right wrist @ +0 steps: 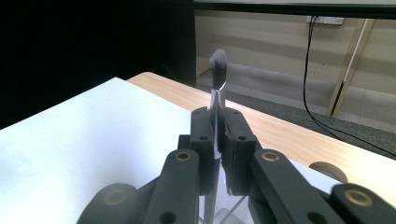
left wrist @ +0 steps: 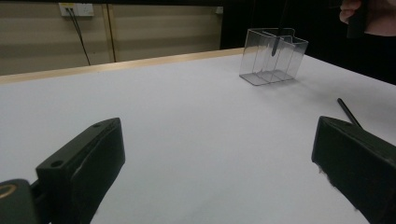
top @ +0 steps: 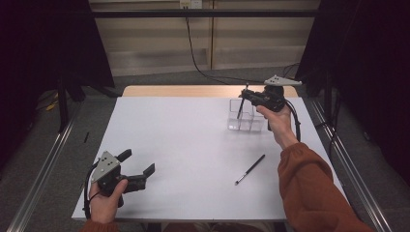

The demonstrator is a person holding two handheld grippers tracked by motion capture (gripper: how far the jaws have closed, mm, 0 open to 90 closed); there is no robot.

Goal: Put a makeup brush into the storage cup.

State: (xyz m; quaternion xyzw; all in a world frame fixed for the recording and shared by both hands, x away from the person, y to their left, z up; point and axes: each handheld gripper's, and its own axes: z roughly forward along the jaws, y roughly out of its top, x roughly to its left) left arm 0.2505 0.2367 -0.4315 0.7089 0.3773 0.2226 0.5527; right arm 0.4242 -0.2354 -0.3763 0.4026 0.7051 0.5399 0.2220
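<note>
On the table, the clear divided holder stood far right. A brush hung upright in its left compartment. Another brush lay nearer, well apart from it.

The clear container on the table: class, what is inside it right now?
The lower end of a makeup brush, held by the right gripper, reaches into the clear container. Its other compartments look empty; the floor under the gripper is hidden.

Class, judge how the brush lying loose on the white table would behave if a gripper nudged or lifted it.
The loose brush is thin and round-looking, so it would probably roll when nudged sideways. It lies straight, so it is likely stiff, and so slim that it should feel light. Lying flat on the table, it may be fiddly for wide jaws to pinch.
</note>
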